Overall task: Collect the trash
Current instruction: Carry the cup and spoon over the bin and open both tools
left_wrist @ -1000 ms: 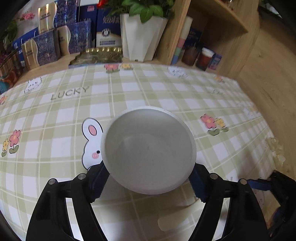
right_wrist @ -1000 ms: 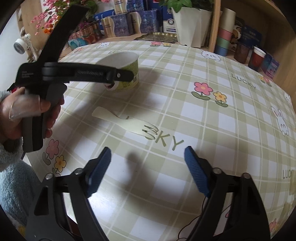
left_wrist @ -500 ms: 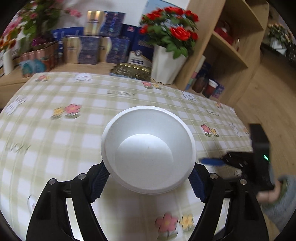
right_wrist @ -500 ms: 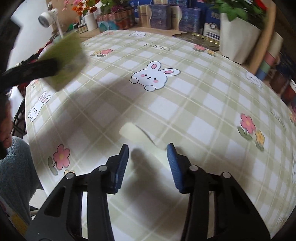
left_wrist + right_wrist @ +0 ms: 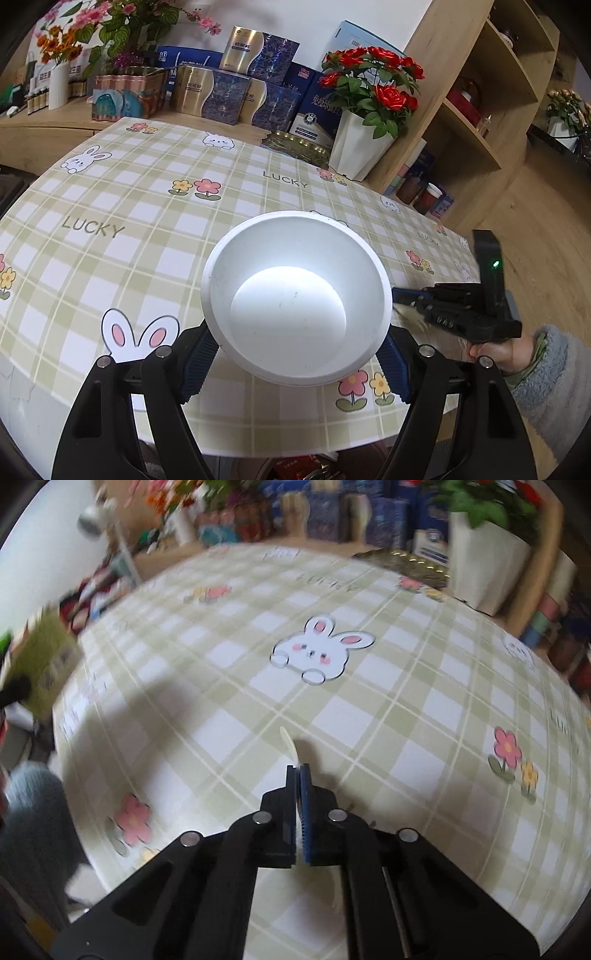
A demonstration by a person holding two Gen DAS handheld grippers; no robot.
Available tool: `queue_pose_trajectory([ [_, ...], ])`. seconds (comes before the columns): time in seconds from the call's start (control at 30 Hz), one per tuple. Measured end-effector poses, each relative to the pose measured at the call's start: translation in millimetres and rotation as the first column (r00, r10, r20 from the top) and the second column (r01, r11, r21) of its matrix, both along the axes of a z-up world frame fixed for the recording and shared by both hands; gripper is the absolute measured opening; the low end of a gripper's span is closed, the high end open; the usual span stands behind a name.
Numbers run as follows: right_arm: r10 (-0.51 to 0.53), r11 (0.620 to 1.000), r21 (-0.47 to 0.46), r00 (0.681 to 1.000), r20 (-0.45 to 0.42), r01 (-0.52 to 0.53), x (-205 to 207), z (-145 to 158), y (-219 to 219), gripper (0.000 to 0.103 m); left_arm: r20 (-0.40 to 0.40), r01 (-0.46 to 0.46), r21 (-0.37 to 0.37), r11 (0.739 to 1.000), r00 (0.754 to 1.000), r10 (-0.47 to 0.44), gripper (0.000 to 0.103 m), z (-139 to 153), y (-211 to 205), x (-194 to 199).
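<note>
Bench (image 5: 122,258) covered by a green-and-white checked cloth printed with rabbits, flowers and the word LUCKY. Behind its far edge: a row of blue-and-gold gift boxes (image 5: 221,96), a white pot of red roses (image 5: 360,147), a flat gold tray (image 5: 299,146) beside the pot, and a wooden shelf unit (image 5: 476,103) at the right. Pink and orange flowers stand at the far left.

Left gripper (image 5: 295,360): clamped on a white bowl (image 5: 295,299), the blue pads pressing on its outer wall from either side. Bowl is empty, mouth facing the camera, held above the near edge of the bench. In the right wrist view the bowl's green outer side (image 5: 40,664) shows at the far left, blurred.

Right gripper (image 5: 298,805): jaws closed together on a pale plastic fork (image 5: 290,746). The handle end sticks out past the pad tips, over the cloth; a further pale piece of it shows below the pads. From the left wrist view the right gripper (image 5: 402,301) lies at the right of the bowl, just beside its rim, with the pale fork (image 5: 410,317) blurred beneath the tips. Whether the fork is lifted off the cloth or touching it, I cannot tell.

A hand (image 5: 498,350) in a grey fleece sleeve (image 5: 546,384) holds the right gripper's handle; a green indicator light (image 5: 495,263) is lit on its body.
</note>
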State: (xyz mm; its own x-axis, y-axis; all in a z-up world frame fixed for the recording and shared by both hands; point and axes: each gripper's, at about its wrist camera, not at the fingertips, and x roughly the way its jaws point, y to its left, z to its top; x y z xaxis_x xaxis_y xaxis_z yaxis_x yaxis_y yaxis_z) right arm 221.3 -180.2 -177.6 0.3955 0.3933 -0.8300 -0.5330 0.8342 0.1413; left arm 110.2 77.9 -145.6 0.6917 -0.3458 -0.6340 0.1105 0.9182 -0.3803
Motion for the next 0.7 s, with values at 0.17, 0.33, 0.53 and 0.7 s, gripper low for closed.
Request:
queue_pose_trajectory([
  [0.17, -0.1, 0.991, 0.096, 0.994, 0.04, 0.096, -23, 13, -7, 0.006, -0.013, 0.01, -0.012, 1.0, 1.0, -0.01, 0.075, -3, -3, -10],
  [0.33, -0.181, 0.966, 0.195, 0.983, 0.04, 0.17, -53, 30, -18, 0.006, 0.0, 0.035, -0.003, 0.999, 0.999, -0.035, 0.075, 5, -11, -20],
  [0.53, -0.234, 0.94, 0.264, 0.972, 0.035, 0.217, -91, 46, -27, 0.006, 0.022, 0.066, 0.014, 0.998, 0.998, -0.067, 0.075, 20, -23, -40],
  [0.7, -0.251, 0.925, 0.301, 0.968, 0.03, 0.23, -131, 56, -34, 0.006, 0.032, 0.098, 0.037, 0.995, 0.995, -0.099, 0.075, 31, -31, -65],
])
